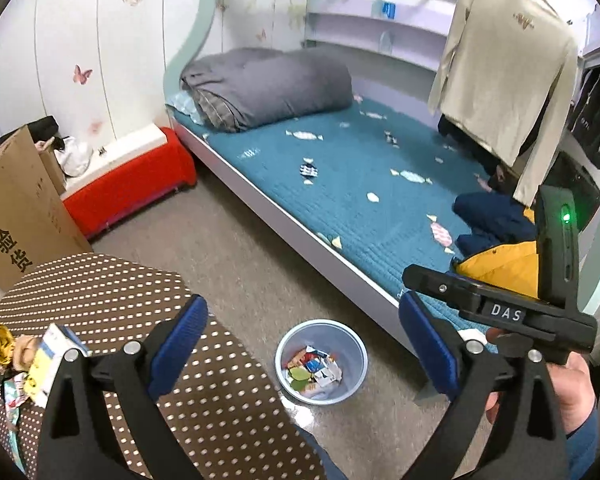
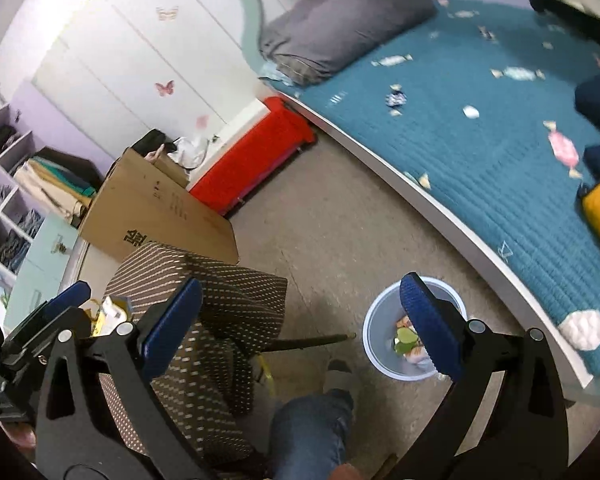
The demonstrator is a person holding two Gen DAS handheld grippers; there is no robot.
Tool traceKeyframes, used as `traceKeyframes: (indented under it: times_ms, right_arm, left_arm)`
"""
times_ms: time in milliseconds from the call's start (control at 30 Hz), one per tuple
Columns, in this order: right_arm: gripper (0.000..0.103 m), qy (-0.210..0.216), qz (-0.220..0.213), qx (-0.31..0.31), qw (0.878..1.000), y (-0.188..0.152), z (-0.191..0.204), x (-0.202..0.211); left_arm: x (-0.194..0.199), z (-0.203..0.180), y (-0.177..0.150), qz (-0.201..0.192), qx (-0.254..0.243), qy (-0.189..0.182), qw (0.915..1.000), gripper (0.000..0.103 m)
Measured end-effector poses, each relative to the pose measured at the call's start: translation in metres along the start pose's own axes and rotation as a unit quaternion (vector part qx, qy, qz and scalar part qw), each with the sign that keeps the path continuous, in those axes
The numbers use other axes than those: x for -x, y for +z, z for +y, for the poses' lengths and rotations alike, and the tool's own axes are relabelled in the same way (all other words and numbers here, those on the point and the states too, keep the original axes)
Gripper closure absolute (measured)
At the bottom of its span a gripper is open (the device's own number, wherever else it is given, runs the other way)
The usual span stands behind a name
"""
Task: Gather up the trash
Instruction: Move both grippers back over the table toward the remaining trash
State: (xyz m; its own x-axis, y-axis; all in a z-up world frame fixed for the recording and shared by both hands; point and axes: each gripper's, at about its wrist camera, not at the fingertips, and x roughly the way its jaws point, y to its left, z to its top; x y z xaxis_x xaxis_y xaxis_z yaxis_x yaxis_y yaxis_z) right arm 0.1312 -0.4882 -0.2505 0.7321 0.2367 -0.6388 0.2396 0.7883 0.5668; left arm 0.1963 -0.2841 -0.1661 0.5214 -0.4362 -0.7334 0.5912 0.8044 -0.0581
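1. A cardboard box [image 1: 18,200] stands against the wall at the far left, near a polka-dot cloth [image 1: 140,320] covering a counter. At that counter's left edge lie a small carton [image 1: 56,360] and some crumpled wrappers [image 1: 8,360], probably the rubbish yet to be gathered.
2. The left gripper [image 1: 302,340] hangs above the floor with its jaws spread wide and nothing between the blue pads [image 1: 180,344].
3. The bin [image 1: 321,361], a pale blue bucket, sits on the floor just beside the bed [image 1: 340,160], likely placed within easy reach of both hands. It holds torn paper, coloured wrappers and a green scrap, covering the bottom but well below the rim.
4. The right gripper [image 2: 300,328] is likewise wide open and empty; one of its pads [image 2: 428,328] overlaps the bin in its own view.
5. Further right, the bed's teal quilt carries a printed sweet pattern, which could be mistaken for litter. A grey duvet [image 1: 268,88] is rolled at its head.
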Motion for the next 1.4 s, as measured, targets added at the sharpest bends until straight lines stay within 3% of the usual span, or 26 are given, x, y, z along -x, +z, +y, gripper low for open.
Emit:
traceKeyframes:
  times_ms: [267, 600, 1033, 1400]
  right_arm:
    - [0.006, -0.025, -0.033, 0.061, 0.997, -0.003, 0.058, 0.026]
    - [0.006, -0.044, -0.063, 0.145, 0.987, -0.018, 0.136, 0.049]
    - [0.006, 0.012, -0.027, 0.21, 0.977, -0.059, 0.226, 0.025]
    - [0.006, 0.027, 0.011, 0.245, 0.969, -0.093, 0.279, -0.007]
  left_arm:
    - [0.047, 0.028, -0.016, -0.042, 0.019, 0.012, 0.9989, 0.008]
    - [0.094, 0.068, -0.035, -0.084, 0.037, 0.053, 0.9944, 0.008]
    - [0.152, 0.128, -0.076, -0.122, 0.068, 0.105, 0.9846, 0.008]
    - [0.171, 0.202, -0.126, -0.114, 0.127, 0.141, 0.9752, 0.008]
